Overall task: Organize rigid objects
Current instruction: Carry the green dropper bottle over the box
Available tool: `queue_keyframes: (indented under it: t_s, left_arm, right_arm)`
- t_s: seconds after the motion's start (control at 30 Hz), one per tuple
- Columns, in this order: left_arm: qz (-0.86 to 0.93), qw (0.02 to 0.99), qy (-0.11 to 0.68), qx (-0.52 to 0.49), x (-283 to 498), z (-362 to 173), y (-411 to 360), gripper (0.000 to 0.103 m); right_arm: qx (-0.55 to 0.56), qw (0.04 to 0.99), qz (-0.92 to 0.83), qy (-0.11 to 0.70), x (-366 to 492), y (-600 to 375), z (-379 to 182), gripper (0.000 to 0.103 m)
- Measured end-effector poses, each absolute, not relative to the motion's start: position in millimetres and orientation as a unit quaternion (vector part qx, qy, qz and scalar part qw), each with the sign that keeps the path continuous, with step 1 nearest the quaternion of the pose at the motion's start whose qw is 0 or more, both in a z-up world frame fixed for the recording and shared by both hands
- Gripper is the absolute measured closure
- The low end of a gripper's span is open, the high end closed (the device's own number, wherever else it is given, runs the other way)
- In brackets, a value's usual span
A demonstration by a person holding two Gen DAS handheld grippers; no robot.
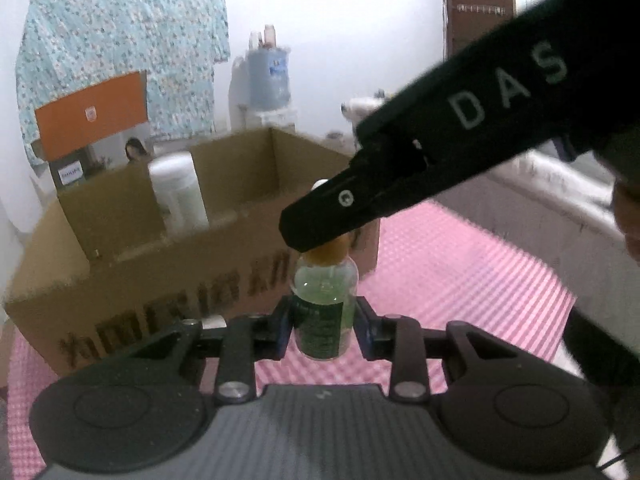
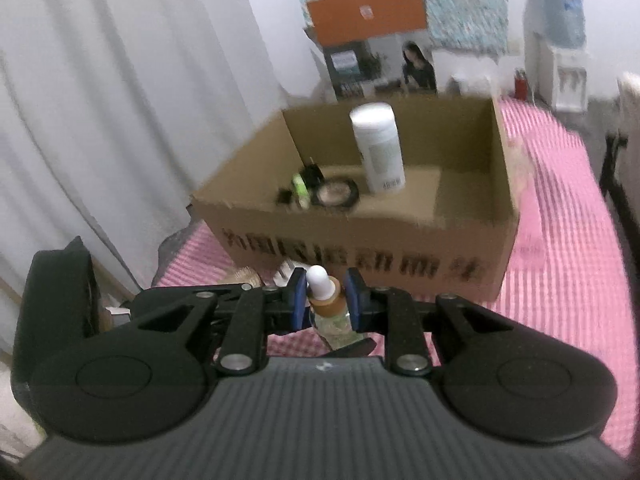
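1. We're gripping one small dropper bottle (image 1: 324, 312) with both tools at once, and it's standing upright off the pink mat (image 1: 460, 280), just in front of the cardboard box (image 1: 168, 264).
2. Our left gripper (image 1: 323, 330) is pinching the glass body of the bottle, blue pads pressing on both sides of the green label.
3. Our right gripper (image 2: 327, 300) is closing narrow on the bottle's amber collar, right under the white rubber bulb. In the left view it's coming in from the upper right as a black finger covering the top of the bottle.
4. The box is sitting on the mat near its far edge, open at the top, with dark printed characters along the front wall.
5. Inside the box, a tall white canister (image 2: 378, 148) is standing upright toward the back wall. A round black compact (image 2: 335, 194) is lying flat near the front wall, and a small green and black item (image 2: 302, 184) is just beside it toward the box's left wall. Too blurry to say what that one is.
6. A few small bits are peeking out on the mat in front of the box's left corner, too hidden by the gripper to name.
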State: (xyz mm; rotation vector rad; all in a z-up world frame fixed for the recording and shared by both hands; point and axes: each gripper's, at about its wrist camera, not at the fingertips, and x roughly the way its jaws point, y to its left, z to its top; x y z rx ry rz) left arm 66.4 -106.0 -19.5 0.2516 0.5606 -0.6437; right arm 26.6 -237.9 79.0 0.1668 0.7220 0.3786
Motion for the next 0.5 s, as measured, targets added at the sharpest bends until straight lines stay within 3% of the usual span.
queue_keyframes:
  t_s: [0.27,0.5]
  left_arm:
    - [-0.306,0.915,0.249,0.083,114,51,-109,0.069]
    - [-0.291,0.896,0.331,0.047,195,57,-136,0.069]
  right_arm:
    - [0.044,0.929,0.222,0.292,56,-249,157,0.084]
    - [0.053,0.915,0.234,0.324,137,-278,168,0.084]
